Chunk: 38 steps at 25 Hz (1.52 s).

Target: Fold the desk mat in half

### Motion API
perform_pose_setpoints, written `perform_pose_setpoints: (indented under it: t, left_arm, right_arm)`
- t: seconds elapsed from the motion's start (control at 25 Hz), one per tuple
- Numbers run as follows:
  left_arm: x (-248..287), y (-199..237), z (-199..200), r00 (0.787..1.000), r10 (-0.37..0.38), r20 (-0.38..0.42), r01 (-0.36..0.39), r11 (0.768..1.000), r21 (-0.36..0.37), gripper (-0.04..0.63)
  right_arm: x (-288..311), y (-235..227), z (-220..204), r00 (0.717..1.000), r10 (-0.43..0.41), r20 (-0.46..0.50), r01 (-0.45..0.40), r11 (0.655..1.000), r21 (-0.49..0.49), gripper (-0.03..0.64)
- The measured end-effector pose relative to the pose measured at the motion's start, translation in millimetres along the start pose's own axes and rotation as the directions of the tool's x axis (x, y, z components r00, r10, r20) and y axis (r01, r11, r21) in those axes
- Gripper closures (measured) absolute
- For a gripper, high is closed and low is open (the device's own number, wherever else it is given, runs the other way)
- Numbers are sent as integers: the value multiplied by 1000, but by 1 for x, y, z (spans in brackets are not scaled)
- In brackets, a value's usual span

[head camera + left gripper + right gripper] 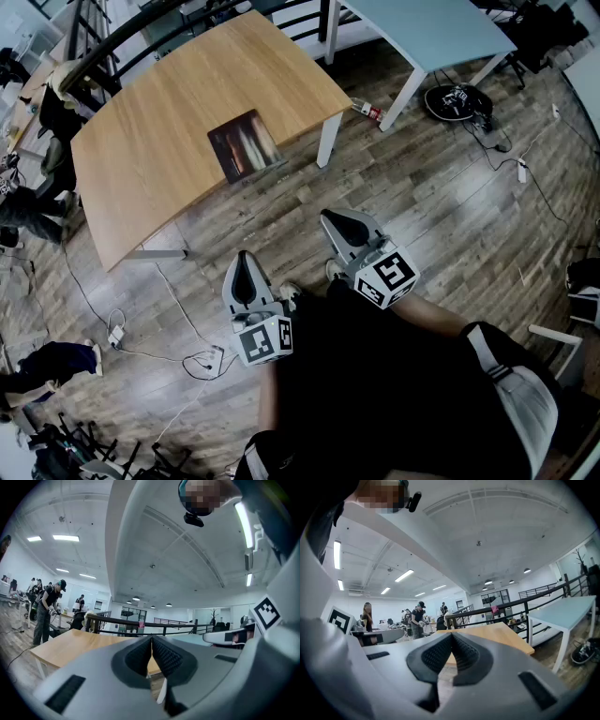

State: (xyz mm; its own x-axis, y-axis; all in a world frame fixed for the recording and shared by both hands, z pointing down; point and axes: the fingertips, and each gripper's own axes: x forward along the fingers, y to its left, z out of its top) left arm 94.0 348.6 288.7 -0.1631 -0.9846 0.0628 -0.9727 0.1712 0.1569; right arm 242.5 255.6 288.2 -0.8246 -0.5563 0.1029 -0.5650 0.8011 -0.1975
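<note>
Desk mat point(246, 145) lies at the counter's point(131, 169) near edge, well ahead of us. Our left claw point(246, 259) and right claw point(335, 221), both closed on nothing, sit about equally far from it.

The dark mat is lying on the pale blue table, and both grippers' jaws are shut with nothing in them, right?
Not quite. The head view shows the mat on the wooden table, not the blue table. The rest holds: the left gripper and right gripper have their jaws shut on nothing.
</note>
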Motion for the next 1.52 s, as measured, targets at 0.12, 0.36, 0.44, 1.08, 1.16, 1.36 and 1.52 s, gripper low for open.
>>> perform_pose_setpoints:
  t: [0.12, 0.36, 0.44, 1.08, 1.16, 1.36, 1.52]
  left_arm:
    - [-1, 2, 0, 1000, -2, 1, 2, 1000, -4, 571]
    - [-1, 8, 0, 1000, -8, -3, 8, 1000, -7, 569]
    - [-2, 11, 0, 1000, -11, -4, 11, 1000, -9, 571]
    - [-16, 54, -12, 996, -85, -26, 83, 995, -51, 571]
    - [-19, 59, -14, 995, -98, -26, 97, 994, -55, 571]
    - [-17, 68, -20, 991, -124, -43, 122, 991, -60, 571]
    - [-5, 71, -25, 990, -124, -63, 121, 991, -55, 571]
  right_arm:
    - [1, 2, -1, 1000, 0, 1, 0, 1000, 1, 586]
    - [5, 6, -3, 1000, -6, -4, 6, 1000, 1, 586]
    - [6, 8, -2, 1000, -8, 1, 8, 1000, 8, 586]
    - [20, 47, -10, 996, -83, 21, 82, 997, 12, 584]
    - [22, 52, -13, 995, -96, 21, 96, 995, 9, 586]
    - [31, 60, -17, 993, -114, 18, 114, 993, 2, 584]
    - [43, 50, -20, 993, -114, 11, 114, 993, -9, 585]
